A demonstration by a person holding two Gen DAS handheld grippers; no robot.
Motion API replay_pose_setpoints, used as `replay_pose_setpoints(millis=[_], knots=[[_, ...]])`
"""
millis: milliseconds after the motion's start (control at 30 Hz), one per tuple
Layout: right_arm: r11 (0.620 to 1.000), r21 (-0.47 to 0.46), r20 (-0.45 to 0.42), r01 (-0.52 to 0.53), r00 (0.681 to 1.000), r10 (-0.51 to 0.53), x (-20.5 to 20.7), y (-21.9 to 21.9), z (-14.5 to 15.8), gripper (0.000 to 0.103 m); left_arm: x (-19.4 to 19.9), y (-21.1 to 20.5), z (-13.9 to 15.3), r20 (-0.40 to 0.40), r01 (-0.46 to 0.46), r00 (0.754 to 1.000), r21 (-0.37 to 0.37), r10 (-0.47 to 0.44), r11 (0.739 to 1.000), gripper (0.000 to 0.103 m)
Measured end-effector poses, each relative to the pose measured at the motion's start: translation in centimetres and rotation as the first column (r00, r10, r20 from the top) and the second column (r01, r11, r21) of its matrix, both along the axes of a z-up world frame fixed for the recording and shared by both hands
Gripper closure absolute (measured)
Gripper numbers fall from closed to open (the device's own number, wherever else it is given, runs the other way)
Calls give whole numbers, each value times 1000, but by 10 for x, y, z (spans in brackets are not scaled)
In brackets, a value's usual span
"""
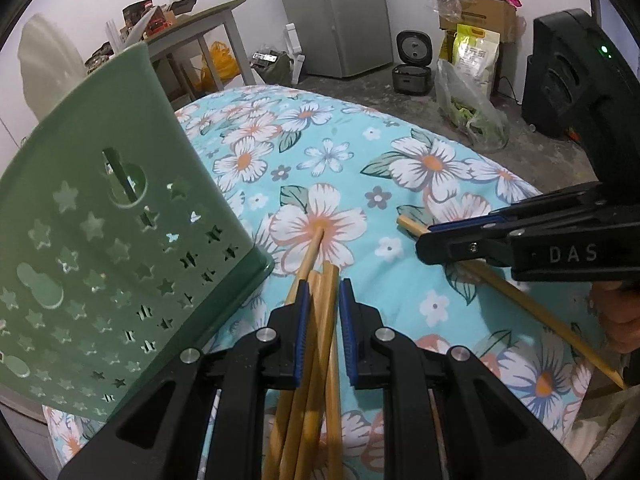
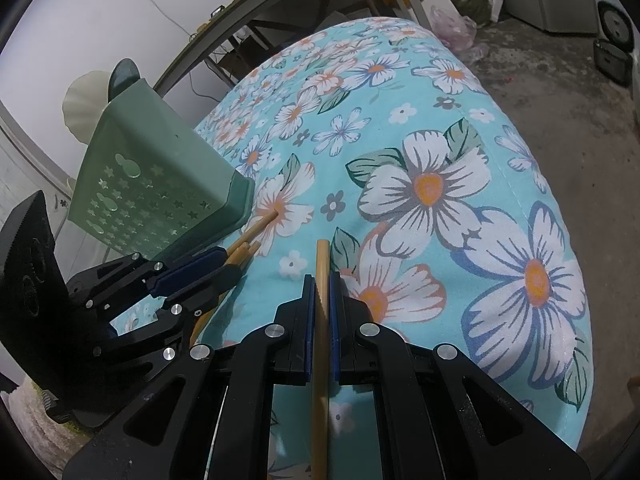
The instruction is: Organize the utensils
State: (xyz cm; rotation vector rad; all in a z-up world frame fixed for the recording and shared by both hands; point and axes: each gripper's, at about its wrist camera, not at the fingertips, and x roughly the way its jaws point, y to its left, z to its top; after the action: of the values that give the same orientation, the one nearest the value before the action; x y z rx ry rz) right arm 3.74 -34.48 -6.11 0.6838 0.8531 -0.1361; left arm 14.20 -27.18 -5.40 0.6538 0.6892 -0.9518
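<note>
Left gripper (image 1: 324, 292) pinches a chopstick bundle (image 1: 320, 320), right gripper (image 2: 322, 280) one chopstick (image 2: 321, 320), lower ends cut off

- A floral tablecloth (image 1: 400, 160), turquoise with white flowers, is spread over the work surface.
- A grey fridge (image 1: 332, 12) is set against the far wall.
- A rice cooker (image 1: 412, 62) is placed on the concrete floor.
- A cardboard box (image 1: 484, 12) is stacked behind a yellow bag (image 1: 476, 56).
- A cluttered grey side table (image 1: 200, 28) is seen at the left.

chopsticks (image 1: 320, 320) in left bundle: 4, maybe more | single chopstick (image 2: 322, 320): 1 | green holder (image 1: 120, 216): 1 | grippers: 2
</note>
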Motion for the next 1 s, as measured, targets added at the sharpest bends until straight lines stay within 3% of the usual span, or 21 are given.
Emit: replay_pose_setpoints(millis=[133, 600, 1000], knots=[[1000, 0, 1, 1, 1000, -1, 0, 0, 0, 98, 2, 3, 4, -3, -1, 1000, -10, 1, 1000, 96], [1000, -20, -13, 1, 1000, -1, 4, 2, 0, 98, -5, 22, 29, 2, 14, 1000, -74, -14, 997, 97], [993, -116, -71, -20, 997, 12, 26, 9, 2, 98, 3, 71, 86, -29, -82, 997, -219, 78, 972, 98]])
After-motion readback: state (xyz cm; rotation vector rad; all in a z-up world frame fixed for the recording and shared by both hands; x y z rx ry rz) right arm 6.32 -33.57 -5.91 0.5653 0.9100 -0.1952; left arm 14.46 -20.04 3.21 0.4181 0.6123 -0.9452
